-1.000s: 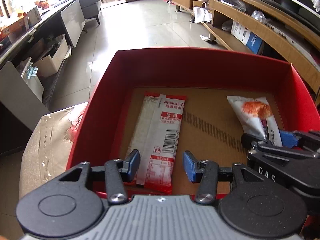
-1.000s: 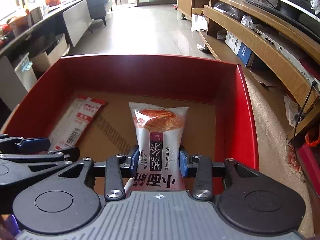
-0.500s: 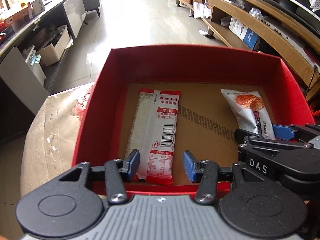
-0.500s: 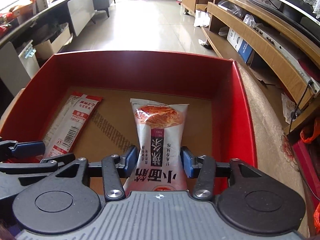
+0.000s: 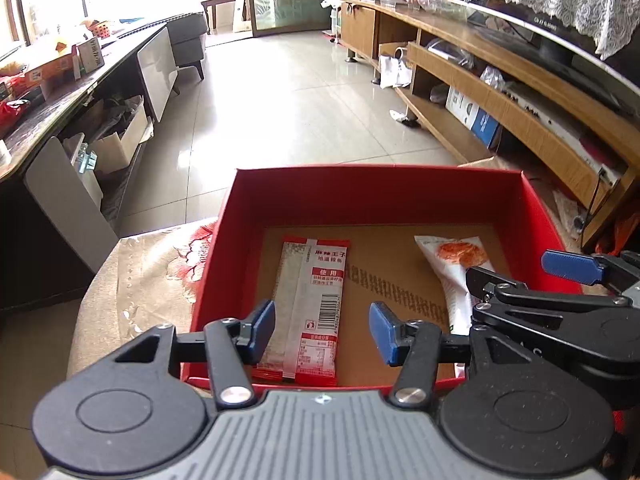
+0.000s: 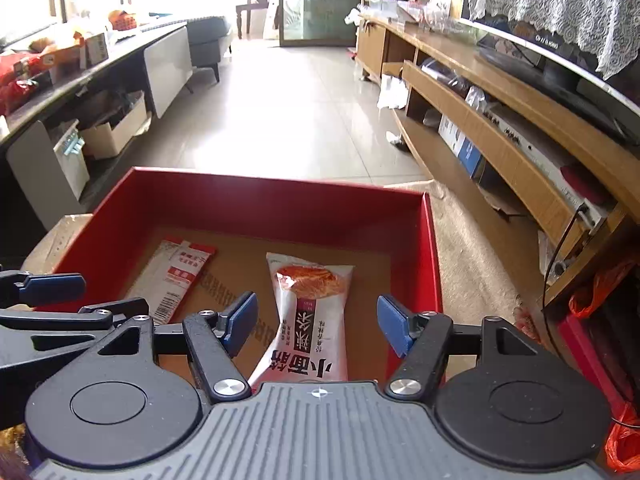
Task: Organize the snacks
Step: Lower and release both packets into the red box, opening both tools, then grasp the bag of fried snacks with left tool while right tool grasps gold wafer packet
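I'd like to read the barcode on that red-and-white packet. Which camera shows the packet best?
The left wrist view: the red-and-white snack packet lies nearly head-on, whole, barcode readable. The right wrist view shows it slanted at the red box's left, its lower end hidden.

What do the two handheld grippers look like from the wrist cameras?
Both match: the left gripper and right gripper have black linkage arms with silver pivot screws, blue ribbed pads on the fingers, round black discs either side, and a grey ribbed body. No hands or sleeves show.

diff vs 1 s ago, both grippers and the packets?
The right gripper let go of the white noodle snack packet; its jaws are opening. The left gripper jaws are opening too, with nothing gripped. Both pulled back from the red box. Both packets, including the red-and-white sachet, stayed flat inside.
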A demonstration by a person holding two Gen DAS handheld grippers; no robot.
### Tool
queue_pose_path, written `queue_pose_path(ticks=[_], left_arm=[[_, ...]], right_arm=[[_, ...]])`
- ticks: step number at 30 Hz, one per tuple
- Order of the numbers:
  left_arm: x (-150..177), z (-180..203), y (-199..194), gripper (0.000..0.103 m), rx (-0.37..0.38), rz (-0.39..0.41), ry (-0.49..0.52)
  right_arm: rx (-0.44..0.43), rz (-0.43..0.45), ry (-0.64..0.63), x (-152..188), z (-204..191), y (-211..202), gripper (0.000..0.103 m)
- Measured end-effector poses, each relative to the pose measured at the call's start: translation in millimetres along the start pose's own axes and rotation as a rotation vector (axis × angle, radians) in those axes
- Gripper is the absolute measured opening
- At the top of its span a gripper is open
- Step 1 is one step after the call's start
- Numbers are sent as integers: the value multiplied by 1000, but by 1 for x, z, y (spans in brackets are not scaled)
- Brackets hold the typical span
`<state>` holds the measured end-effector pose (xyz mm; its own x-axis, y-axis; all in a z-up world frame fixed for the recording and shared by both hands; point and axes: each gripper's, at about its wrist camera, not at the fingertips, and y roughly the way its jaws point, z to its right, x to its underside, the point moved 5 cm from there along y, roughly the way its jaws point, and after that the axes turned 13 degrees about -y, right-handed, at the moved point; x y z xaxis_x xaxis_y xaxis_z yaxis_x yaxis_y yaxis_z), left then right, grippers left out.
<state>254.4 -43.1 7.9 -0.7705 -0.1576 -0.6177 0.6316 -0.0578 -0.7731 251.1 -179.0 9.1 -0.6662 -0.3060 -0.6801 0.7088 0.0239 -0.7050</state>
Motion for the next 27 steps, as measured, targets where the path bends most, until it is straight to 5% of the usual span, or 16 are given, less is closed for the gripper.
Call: queue_pose_path(ticks=[27], left_arm=[[55,-49,-79,58,59,-8,2]], right_arm=[[-61,6,-3,39,-40,-76,79]])
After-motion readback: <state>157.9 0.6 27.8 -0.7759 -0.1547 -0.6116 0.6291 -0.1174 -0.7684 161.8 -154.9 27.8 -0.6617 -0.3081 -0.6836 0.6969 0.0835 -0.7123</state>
